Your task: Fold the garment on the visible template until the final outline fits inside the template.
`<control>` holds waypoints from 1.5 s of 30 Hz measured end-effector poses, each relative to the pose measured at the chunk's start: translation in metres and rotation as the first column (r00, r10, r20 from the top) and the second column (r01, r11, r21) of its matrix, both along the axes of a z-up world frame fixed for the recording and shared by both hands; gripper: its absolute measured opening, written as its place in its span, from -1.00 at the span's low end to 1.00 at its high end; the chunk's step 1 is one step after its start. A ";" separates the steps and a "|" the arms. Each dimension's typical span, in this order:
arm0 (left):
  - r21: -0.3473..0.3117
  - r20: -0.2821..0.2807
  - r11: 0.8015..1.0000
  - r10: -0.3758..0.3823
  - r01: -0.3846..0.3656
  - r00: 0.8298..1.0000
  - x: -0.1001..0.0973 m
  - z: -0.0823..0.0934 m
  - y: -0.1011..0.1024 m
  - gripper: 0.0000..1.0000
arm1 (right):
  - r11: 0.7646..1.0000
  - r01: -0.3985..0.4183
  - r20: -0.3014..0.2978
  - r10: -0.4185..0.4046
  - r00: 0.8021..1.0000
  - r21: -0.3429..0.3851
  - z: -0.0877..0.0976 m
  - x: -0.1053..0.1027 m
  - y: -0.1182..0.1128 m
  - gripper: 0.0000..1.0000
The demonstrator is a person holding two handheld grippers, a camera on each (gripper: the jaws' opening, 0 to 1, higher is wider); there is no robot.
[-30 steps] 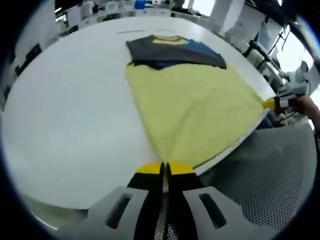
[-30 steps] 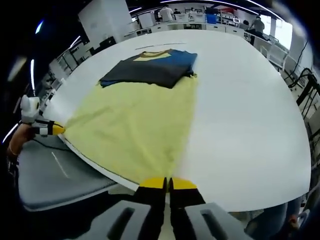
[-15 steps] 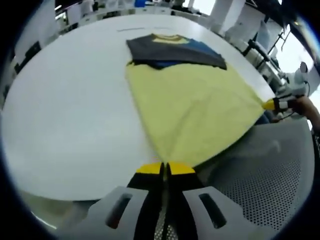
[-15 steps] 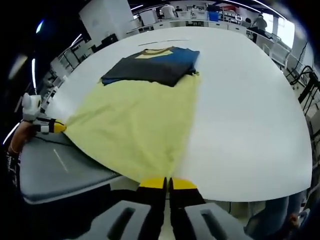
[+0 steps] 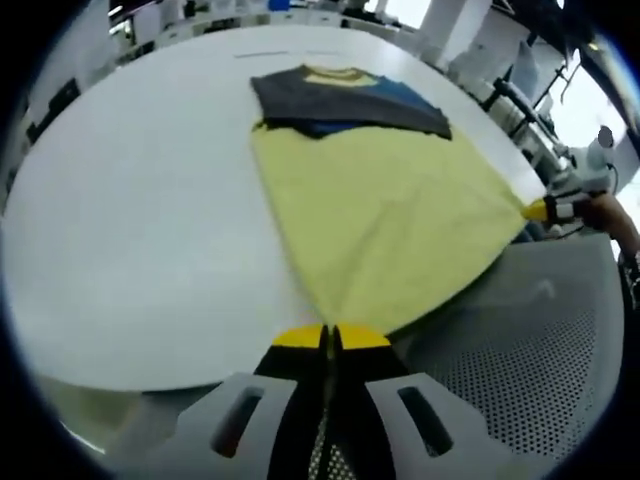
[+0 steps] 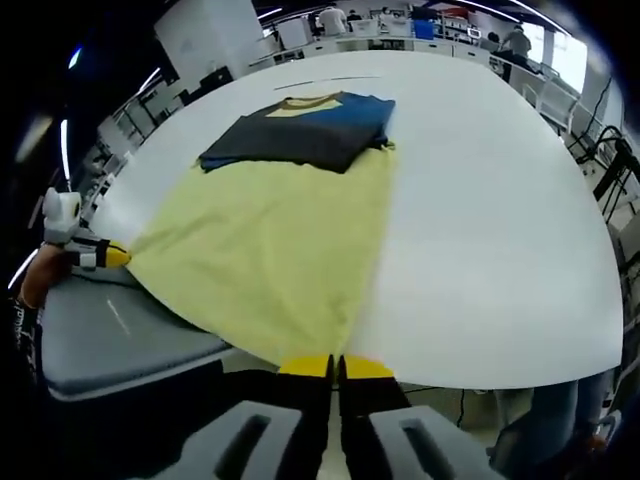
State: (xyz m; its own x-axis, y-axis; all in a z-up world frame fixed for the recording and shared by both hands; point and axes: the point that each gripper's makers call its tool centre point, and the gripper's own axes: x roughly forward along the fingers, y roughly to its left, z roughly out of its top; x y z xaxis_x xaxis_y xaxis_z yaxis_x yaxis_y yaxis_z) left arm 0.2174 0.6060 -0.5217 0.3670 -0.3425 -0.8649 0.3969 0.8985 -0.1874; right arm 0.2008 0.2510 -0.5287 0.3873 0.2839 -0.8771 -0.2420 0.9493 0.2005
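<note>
On the white worktop [image 5: 130,240] lies the garment [image 5: 385,215], its yellow part spread toward us and its dark grey and blue upper part [image 5: 345,100] lying folded at the far end, with a yellow collar just showing. In the left gripper view we see our left claw [image 5: 328,338] shut tight, yellow tips together, pinching one near corner of the yellow cloth. At the right of that view the other claw [image 5: 540,209] clamps the opposite corner, a hand behind it, above a grey perforated chair seat [image 5: 520,350].

In the right gripper view the right claw [image 6: 334,367] is likewise closed on its corner of the garment [image 6: 265,250], and the left claw [image 6: 108,256] shows at the left edge, gripping the far corner beside a grey chair [image 6: 100,340]. The hem hangs stretched between the two claws, past the near edge of the worktop [image 6: 500,250].

Against the picture a second ago, the worktop edge now sits a little farther from both claws, and more chair shows under the hem; both views have shifted with our hands. The folded dark part has kept its place on the worktop, and both grips remain as they were.
</note>
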 end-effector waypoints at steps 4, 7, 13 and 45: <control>-0.005 0.017 1.000 0.009 -0.009 1.000 0.003 0.007 0.000 -1.00 | 1.000 -0.005 0.009 0.005 1.000 -0.006 0.005 0.002 0.000 -1.00; -0.019 0.035 0.999 0.037 -0.036 0.999 0.007 0.014 0.001 -1.00 | 1.000 0.002 0.030 -0.002 1.000 -0.001 0.013 0.006 -0.001 -1.00; -0.035 0.036 0.998 0.050 -0.048 0.998 0.010 0.019 0.002 -1.00 | 1.000 0.004 0.070 -0.004 0.998 -0.001 0.028 0.017 -0.001 -1.00; -0.024 0.275 1.000 0.018 -0.012 0.961 0.079 0.092 -0.002 -1.00 | 0.999 -0.009 0.268 0.018 0.963 -0.032 0.096 0.078 -0.003 -1.00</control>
